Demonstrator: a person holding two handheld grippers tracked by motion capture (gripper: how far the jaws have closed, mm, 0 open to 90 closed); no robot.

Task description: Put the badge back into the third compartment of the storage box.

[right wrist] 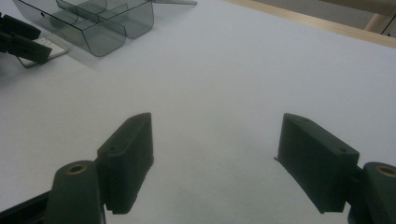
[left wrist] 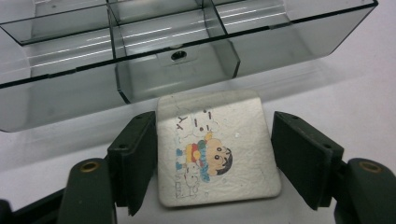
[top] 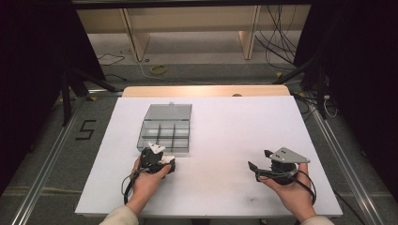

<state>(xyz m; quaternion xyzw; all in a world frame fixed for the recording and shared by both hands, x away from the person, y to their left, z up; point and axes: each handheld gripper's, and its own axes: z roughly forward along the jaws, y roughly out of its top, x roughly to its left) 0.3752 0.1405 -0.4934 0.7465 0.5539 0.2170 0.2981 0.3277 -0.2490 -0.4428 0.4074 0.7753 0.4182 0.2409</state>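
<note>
A clear grey compartment box (top: 165, 140) stands open on the white table, its lid (top: 168, 111) laid back behind it. Just in front of its near wall (left wrist: 177, 70) lies a square white tile with a cartoon figure (left wrist: 215, 149). My left gripper (left wrist: 212, 154) is open around the tile; the left jaw rests against the tile's edge and the right jaw stands slightly off it. In the high view the left gripper (top: 162, 152) sits at the box's front edge. My right gripper (top: 259, 158) is open over bare table at the right, and nothing lies between its jaws (right wrist: 215, 158).
The white tabletop (top: 225, 131) has a wooden edge (top: 206, 90) at the far side. Beyond it are wooden legs and loose cables on the floor. In the right gripper view the box (right wrist: 98, 23) and the tile (right wrist: 49, 49) lie far to the upper left.
</note>
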